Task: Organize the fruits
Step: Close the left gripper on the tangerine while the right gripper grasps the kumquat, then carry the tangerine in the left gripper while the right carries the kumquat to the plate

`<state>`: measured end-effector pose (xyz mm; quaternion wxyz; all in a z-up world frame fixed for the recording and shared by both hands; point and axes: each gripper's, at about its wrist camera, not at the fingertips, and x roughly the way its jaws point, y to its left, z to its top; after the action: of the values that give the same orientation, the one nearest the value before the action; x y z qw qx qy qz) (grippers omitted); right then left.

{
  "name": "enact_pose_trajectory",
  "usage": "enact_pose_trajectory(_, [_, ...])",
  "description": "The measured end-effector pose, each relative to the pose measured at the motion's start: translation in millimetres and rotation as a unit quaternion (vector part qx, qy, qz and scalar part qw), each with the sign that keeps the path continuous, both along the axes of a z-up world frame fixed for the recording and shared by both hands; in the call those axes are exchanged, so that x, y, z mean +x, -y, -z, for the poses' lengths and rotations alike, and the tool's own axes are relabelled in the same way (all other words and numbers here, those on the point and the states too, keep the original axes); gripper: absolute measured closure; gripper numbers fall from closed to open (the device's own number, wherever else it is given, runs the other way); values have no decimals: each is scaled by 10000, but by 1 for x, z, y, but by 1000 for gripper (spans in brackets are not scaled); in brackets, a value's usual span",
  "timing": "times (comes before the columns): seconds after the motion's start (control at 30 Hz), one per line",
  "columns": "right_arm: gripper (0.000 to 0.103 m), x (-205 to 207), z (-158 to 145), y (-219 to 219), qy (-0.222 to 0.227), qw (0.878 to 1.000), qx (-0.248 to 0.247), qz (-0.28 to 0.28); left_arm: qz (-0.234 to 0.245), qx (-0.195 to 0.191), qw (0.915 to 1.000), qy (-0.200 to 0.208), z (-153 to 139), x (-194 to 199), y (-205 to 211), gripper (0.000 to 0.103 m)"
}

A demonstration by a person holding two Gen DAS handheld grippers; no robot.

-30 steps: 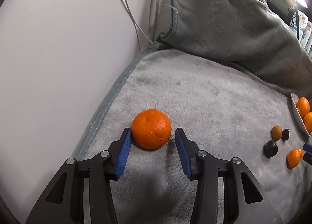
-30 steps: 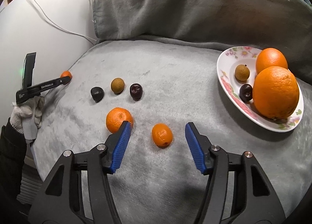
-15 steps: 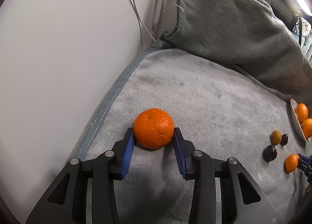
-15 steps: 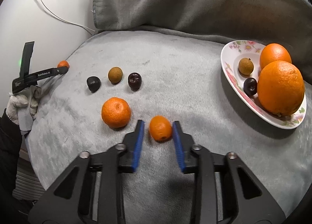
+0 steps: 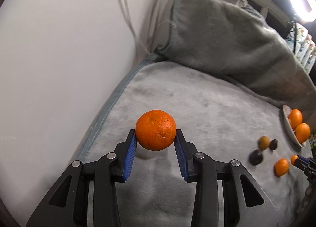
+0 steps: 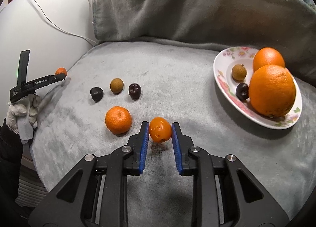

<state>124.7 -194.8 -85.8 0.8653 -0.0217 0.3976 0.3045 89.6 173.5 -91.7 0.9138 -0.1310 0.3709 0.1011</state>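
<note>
Three loose fruits (image 6: pixel 116 86) behind the mandarin (image 6: pixel 118 120).

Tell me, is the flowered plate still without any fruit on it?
No, the flowered plate holds two oranges, a brown fruit and a dark one.

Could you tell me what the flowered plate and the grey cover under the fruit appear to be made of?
Plate: probably glazed ceramic, being glossy white with a printed floral rim; melamine is possible. Grey cover: plush fleece-like fabric, matte, with a brushed nap and soft folds.

Home — blanket (image 6: pixel 177 72), floral plate (image 6: pixel 223 62).
</note>
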Motion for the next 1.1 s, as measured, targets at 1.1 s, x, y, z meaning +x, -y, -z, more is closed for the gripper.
enact_pose_trajectory(1.1, [79, 6, -57, 123, 805, 9880, 373, 1268, 2171, -419, 9731, 649, -54, 63, 197, 66])
